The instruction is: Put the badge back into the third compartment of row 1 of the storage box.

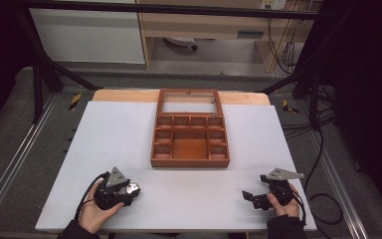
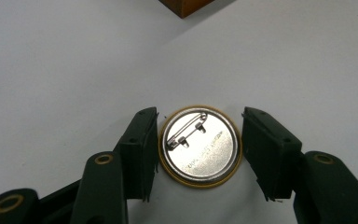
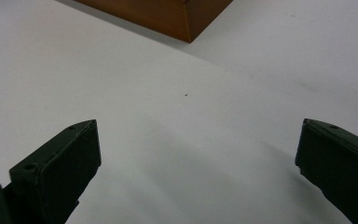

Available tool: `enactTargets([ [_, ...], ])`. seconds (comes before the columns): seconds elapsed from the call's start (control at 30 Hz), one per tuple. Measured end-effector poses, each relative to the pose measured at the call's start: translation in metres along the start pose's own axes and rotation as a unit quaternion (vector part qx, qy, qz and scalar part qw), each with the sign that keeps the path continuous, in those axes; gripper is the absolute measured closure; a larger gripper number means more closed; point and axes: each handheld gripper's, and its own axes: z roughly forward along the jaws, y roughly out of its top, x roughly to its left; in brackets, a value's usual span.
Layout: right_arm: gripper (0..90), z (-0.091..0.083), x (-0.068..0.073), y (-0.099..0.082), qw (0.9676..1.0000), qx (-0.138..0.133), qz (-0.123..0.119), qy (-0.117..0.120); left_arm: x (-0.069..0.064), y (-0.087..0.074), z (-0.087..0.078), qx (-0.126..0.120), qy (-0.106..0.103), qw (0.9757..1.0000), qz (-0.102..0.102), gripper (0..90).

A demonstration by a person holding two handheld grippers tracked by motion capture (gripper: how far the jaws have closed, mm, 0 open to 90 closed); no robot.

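Grasp step: left gripper fingers narrow, bracketing pin badge face-down on table; next, close. Right gripper wide, empty; wooden tray at 12 o'clock

Pin badge lies on table, before-left of compartment box

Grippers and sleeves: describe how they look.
Both the left gripper and right gripper are black, each topped by a grey three-cornered plate, each trailing a black cable. Jaws are blocky black pads; brass-coloured rivets mark the joints. The sleeves are dark.
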Motion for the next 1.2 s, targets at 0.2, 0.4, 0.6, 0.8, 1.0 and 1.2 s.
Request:
enactTargets([
  [0.2,0.7,0.0,0.0,0.0,1.0,0.0,0.0,0.0,0.0001,0.0,0.0,0.0,-0.001,1.0,0.0,46.0],
  [0.4,0.7,0.0,0.0001,0.0,1.0,0.0,0.0,0.0,0.0003,0.0001,0.0001,-0.002,-0.003,1.0,-0.003,46.0],
  [0.6,0.7,-0.0003,0.0001,0.0001,1.0,0.001,0.002,0.001,0.0007,0.0002,-0.0003,-0.002,-0.003,1.0,-0.005,46.0],
  [0.8,0.6,-0.0004,0.0002,0.0001,1.0,0.001,0.002,0.002,0.0016,0.0001,-0.0014,-0.002,0.0,1.0,-0.004,46.1],
  [1.0,0.7,-0.0001,-0.0001,0.0001,1.0,0.001,-0.001,0.002,0.0014,0.0008,-0.0038,-0.009,0.001,1.0,-0.004,46.1],
  [1.2,0.6,0.0001,-0.0001,0.0,1.0,0.001,-0.001,0.001,0.0014,0.0013,-0.006,-0.014,0.003,0.9999,-0.004,46.1],
])
